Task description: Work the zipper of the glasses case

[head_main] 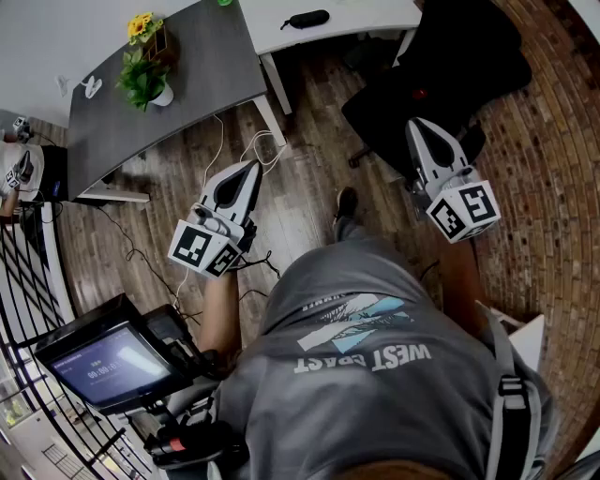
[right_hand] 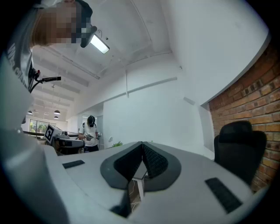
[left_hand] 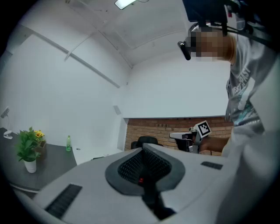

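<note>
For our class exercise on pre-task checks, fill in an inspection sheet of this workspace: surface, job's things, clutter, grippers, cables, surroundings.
Surface: dark grey table and white desk, both away from the grippers.
Job's things: dark oblong thing on the white desk, perhaps the glasses case; untouched.
Clutter: potted plant on the grey table.
Grippers: left gripper shut, empty; right gripper shut, empty.
Cables: white cable on the wooden floor.
Surroundings: black chair, monitor.

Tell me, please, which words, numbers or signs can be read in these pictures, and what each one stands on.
"WEST COAST": on the person's grey T-shirt, upside down in the head view.
Monitor screen: pale figures, too blurred to read.
Marker cubes: black-and-white square patterns, no letters.
Nothing else is legible.
</note>
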Motion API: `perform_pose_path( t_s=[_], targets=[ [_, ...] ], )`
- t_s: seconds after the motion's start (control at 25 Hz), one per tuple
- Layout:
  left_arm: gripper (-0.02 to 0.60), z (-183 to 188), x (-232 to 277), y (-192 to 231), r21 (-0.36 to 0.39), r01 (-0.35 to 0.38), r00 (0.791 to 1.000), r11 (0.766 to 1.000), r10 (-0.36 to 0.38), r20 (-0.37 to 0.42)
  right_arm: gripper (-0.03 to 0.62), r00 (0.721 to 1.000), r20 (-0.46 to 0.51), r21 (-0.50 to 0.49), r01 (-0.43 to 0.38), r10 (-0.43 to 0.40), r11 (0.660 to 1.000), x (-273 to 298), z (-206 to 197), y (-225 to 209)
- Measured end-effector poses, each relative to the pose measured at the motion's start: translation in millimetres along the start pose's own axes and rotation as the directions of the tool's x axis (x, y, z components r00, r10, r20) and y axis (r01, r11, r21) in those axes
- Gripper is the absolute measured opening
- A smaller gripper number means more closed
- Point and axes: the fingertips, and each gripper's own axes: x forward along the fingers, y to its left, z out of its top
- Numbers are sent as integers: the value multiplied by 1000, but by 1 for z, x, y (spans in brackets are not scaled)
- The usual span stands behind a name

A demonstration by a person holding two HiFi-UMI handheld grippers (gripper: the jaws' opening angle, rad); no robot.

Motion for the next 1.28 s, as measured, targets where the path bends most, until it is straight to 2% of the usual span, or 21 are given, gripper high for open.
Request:
perform_pose_path(
  t_s=[0.24, 0.68, 0.96, 1.28],
  targets=[
    [3, -3, 51, 47, -14, -17, 1000, 1000, 17, -13, -5, 1000, -7, -8, -18, 18, 1000, 62, 3, -39],
    [3, -5, 179, 126, -13, -49, 999, 999, 49, -8, -5, 996, -25, 4, -84, 84, 996, 168, 1, -127],
    [3, 3, 251, 153, 17, -43, 999, 999, 43, -1, -5, 991, -4, -23, -136, 136, 990, 211, 7, -168],
    [3, -6, 304, 192, 9, -17, 1000, 1000, 17, -24, -5, 989, -29, -13, -143, 142, 990, 264, -6, -196]
  ],
)
